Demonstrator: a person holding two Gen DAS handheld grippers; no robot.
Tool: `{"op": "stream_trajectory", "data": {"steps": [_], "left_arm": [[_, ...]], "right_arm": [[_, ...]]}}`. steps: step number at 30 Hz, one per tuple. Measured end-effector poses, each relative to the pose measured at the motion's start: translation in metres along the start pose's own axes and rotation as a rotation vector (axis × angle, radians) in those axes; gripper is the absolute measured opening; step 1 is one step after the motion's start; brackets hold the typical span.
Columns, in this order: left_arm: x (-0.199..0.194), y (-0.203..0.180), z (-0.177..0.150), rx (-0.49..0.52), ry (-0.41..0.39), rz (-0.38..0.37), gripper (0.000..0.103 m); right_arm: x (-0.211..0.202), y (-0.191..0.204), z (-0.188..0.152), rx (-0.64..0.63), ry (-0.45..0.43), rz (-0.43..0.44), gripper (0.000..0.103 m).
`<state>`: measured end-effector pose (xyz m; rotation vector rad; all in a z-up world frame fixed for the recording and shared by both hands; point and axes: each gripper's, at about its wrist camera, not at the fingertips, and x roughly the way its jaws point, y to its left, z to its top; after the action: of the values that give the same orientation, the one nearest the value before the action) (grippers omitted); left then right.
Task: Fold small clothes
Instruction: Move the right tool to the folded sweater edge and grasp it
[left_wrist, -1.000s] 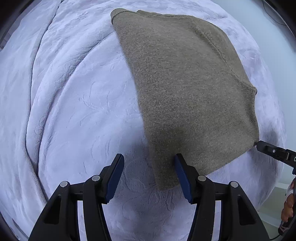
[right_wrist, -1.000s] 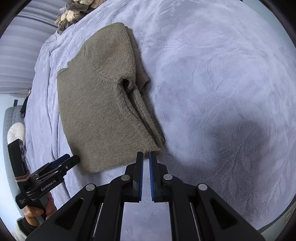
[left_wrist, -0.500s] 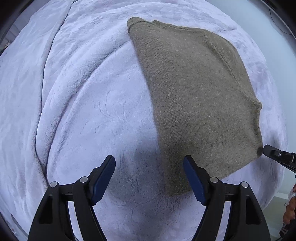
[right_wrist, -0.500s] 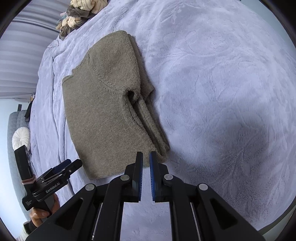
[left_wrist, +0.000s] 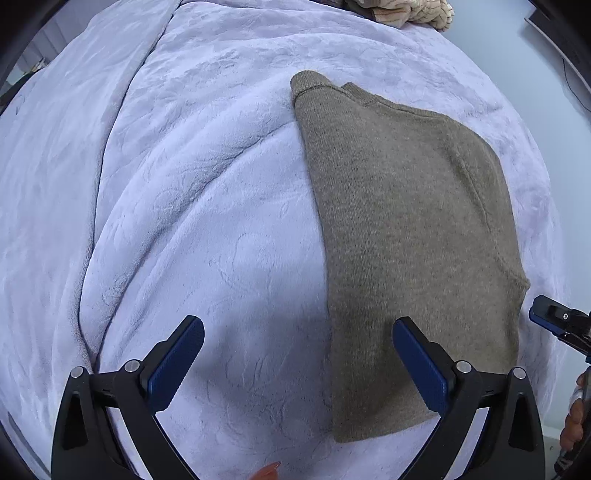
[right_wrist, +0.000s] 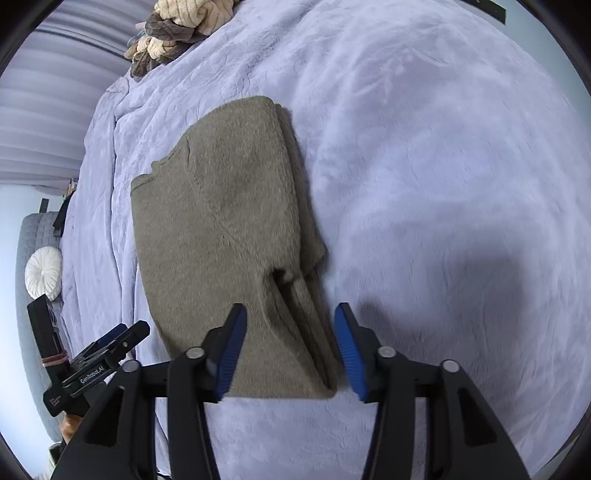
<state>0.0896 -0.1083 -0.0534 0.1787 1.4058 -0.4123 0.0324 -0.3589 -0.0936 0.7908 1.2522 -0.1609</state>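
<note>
Under everything you've got the lavender blanket (left_wrist: 207, 229), plush and creased, spread across both views. On it lies one olive-brown knitted sweater (left_wrist: 399, 236), folded lengthwise into a long flat panel, neckline end far from you, hem end nearest. From your right wrist view you can see the folded-under layers and sleeve stacked along its right edge.

Your left gripper (left_wrist: 297, 363) is spread wide, holding nothing: the right finger pad (left_wrist: 419, 363) sits over the sweater's near-left corner, the left pad over bare blanket. I can't tell whether that pad touches the knit. Your right gripper (right_wrist: 291, 350) is released too, opened moderately, its two blue pads straddling the near-right corner where the layered edge runs between them; contact isn't clear.

Smaller things: one heap of tan and brown clothes (right_wrist: 173, 33) at the blanket's far end, and one round white cushion (right_wrist: 43, 272) off to the left, beyond the bed.
</note>
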Motion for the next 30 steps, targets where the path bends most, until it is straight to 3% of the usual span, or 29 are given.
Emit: {"op": "stream_trajectory", "data": {"steps": [16, 20, 24, 30], "left_arm": [[0.040, -0.005, 0.008, -0.109, 0.028, -0.004, 0.102], [0.046, -0.006, 0.014, -0.111, 0.044, -0.047, 0.102], [0.047, -0.003, 0.031, -0.137, 0.009, -0.099, 0.102], [0.061, -0.001, 0.051, -0.161, 0.009, -0.188, 0.102]], "right_arm": [[0.032, 0.003, 0.049, -0.065, 0.079, 0.026, 0.065], [0.045, -0.001, 0.059, -0.058, 0.103, 0.053, 0.065], [0.059, -0.006, 0.066, -0.044, 0.128, 0.095, 0.068], [0.072, -0.013, 0.076, 0.035, 0.157, 0.199, 0.071]]}}
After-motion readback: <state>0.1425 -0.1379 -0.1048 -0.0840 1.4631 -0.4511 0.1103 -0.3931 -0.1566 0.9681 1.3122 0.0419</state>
